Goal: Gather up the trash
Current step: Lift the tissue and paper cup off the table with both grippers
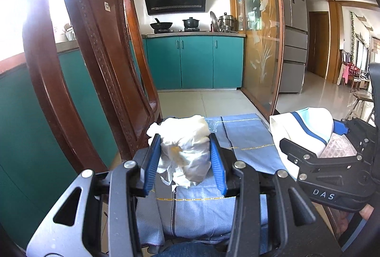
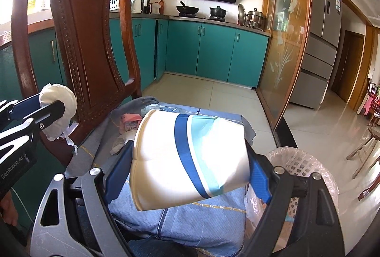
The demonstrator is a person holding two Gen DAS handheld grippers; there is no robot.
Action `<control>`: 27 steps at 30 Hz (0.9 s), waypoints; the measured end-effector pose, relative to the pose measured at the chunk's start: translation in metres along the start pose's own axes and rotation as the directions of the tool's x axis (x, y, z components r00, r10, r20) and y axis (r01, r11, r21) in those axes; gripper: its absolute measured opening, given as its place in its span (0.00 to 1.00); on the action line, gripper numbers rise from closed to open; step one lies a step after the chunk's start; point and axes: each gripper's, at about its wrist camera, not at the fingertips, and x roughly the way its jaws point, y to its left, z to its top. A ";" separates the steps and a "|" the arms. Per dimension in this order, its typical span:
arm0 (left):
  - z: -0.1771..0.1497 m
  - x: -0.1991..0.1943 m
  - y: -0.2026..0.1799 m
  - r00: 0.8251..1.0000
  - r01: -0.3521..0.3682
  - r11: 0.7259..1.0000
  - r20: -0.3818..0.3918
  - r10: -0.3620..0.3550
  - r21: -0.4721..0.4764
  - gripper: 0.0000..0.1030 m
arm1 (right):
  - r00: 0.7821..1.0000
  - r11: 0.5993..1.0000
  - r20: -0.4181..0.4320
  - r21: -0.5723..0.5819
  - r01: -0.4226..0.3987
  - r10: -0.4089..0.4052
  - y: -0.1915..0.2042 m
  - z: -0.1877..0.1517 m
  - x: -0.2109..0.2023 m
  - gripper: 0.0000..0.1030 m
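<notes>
Left gripper [image 1: 185, 157] fingers pinch a crumpled white tissue wad with a yellowish stain [image 1: 184, 150]; blue pads press both sides and the wad bulges above them, loose tails hanging below

Right gripper [image 2: 187, 164] fingers are spread wide but clamped on a crushed white paper cup with blue and teal stripes [image 2: 190, 159], lying on its side, long axis across the fingers, open rim toward the left

Both loads sit in the air over a light blue quilted cloth with yellow stitching [image 2: 190, 216] covering the surface, beside the carved dark wooden chair back [image 2: 83, 31]

Key relation: the white lattice bin lined with clear plastic bag [image 2: 306, 162] lies low and to the right of the right gripper, just past its right finger. The cup is clearly nearer and needs only a short swing right and down. The tissue is on the far side, so I'd expect the left hand to cross over the cloth or wait its turn

More scraps, pink packet among them [image 2: 130, 121], remain on the cloth near the chair
</notes>
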 end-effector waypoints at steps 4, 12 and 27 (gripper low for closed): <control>0.000 -0.006 -0.002 1.000 0.003 1.000 0.007 -0.003 0.000 0.40 | 1.000 1.000 0.006 -0.001 0.002 -0.002 0.001 0.000 -0.005 0.82; -0.001 -0.010 -0.002 1.000 0.010 1.000 0.017 -0.010 0.002 0.40 | 1.000 1.000 0.011 -0.002 0.000 0.000 0.003 -0.002 -0.011 0.82; -0.002 -0.009 -0.005 1.000 0.012 1.000 0.011 -0.012 0.005 0.40 | 1.000 1.000 -0.007 0.000 -0.002 0.002 0.005 -0.002 -0.007 0.82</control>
